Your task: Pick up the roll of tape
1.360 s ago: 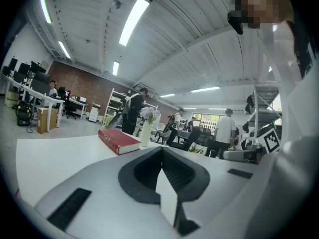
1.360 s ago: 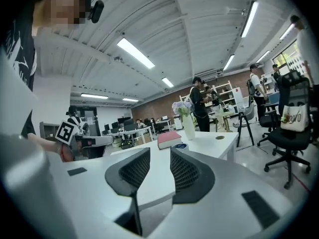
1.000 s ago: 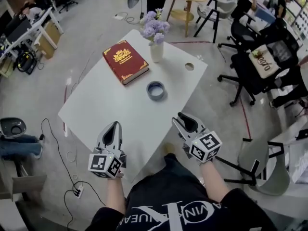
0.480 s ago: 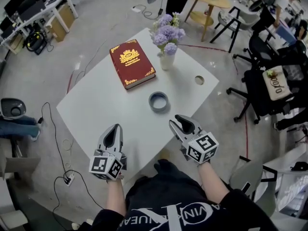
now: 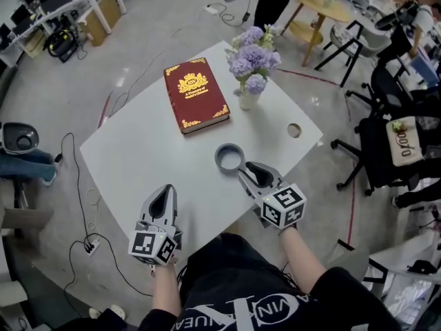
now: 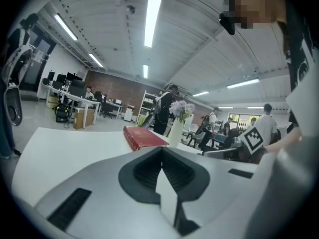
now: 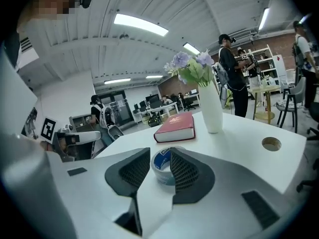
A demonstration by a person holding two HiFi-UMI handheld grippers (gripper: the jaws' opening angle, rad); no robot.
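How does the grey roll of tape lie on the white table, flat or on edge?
Flat: the head view shows the grey roll of tape as a full ring, hole facing up.

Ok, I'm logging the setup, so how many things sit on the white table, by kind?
Book: 1
Vase with flowers: 1
Tape roll: 1
Total: 3
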